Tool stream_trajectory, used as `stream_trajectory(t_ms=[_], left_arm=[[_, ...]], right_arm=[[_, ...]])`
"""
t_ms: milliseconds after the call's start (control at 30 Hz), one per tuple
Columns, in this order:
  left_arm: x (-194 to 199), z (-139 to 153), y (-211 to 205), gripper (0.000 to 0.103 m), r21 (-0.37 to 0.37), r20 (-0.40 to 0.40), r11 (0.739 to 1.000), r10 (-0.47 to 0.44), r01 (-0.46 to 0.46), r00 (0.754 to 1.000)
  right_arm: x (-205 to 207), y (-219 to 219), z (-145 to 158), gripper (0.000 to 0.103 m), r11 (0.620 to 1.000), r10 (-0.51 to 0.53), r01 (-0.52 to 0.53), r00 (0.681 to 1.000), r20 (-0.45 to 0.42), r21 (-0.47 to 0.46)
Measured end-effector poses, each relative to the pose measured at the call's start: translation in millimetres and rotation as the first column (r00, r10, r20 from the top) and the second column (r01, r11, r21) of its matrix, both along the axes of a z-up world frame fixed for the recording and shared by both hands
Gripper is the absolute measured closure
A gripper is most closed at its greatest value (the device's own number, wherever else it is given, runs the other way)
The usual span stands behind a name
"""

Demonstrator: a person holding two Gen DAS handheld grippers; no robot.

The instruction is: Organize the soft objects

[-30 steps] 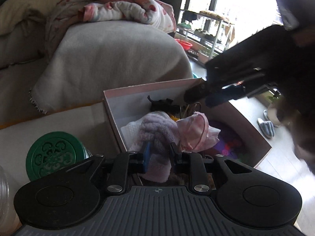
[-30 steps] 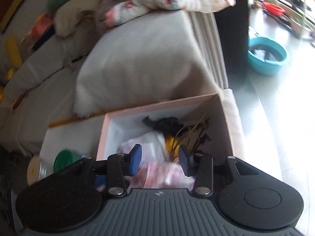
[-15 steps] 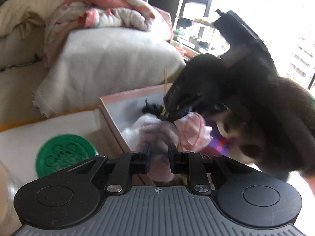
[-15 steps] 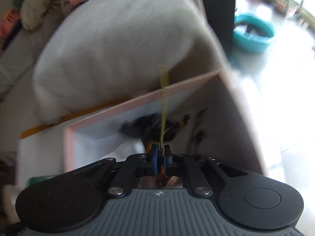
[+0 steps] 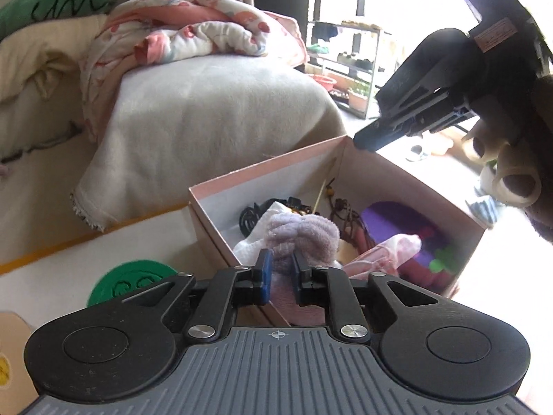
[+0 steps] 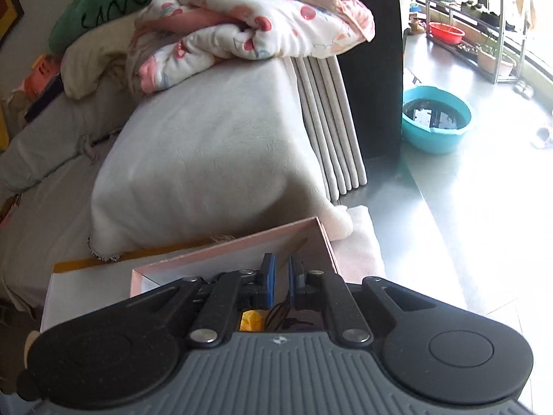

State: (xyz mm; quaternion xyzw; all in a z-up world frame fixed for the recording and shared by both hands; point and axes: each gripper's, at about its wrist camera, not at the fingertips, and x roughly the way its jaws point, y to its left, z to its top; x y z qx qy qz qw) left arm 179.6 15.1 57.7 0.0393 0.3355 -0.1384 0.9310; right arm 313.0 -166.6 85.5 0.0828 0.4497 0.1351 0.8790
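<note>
A pink box (image 5: 269,169) stands on the white surface, holding soft items. My left gripper (image 5: 281,269) is shut on a lilac fluffy cloth (image 5: 300,233) at the box's near wall. A pink cloth (image 5: 390,249), a white cloth (image 5: 252,245), a black tangle (image 5: 249,218), brown cords (image 5: 345,207) and a purple item (image 5: 397,216) lie inside. My right gripper (image 6: 279,269) hovers above the box's far corner (image 6: 311,224), jaws a narrow gap apart and empty; it also shows in the left wrist view (image 5: 373,140).
A grey blanket-covered cushion (image 5: 207,110) with a floral quilt (image 5: 193,34) rises behind the box. A green lid (image 5: 131,282) lies left of the box. A teal basin (image 6: 435,117) stands on the floor at right.
My right gripper let go of the thin yellow strip, opened slightly and lifted up out of the box. My left gripper stays shut on the lilac cloth.
</note>
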Motion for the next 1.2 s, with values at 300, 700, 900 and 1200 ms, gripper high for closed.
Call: stream_trajectory(t_ms=[300,700,900,1200], left_arm=[[18.9,1.9,-4.6,0.088,0.101,0.011,0.994,0.036,-0.037,0.999],[33.0,8.8,-6.2,0.087,-0.19,-0.159,0.982,-0.044,0.013,0.986],[35.0,4.5,-23.7,0.089,-0.164,-0.194,0.986,-0.037,0.005,0.98],[-130.3,24.2,-4.6,0.088,0.031,0.076,0.997,0.065,-0.068,0.995]], right_arm=[[7.3,25.7,-53.6,0.095,0.998,0.068,-0.066,0.986,-0.152,0.017],[-83.6,-3.4,-33.1,0.08,0.969,0.248,-0.247,0.968,-0.037,0.025],[-112.9,-17.6,-22.3,0.079,0.98,0.201,-0.201,0.978,0.057,-0.013],[-229.5,-24.7,-2.4,0.03,0.986,0.16,-0.135,0.937,0.311,-0.102]])
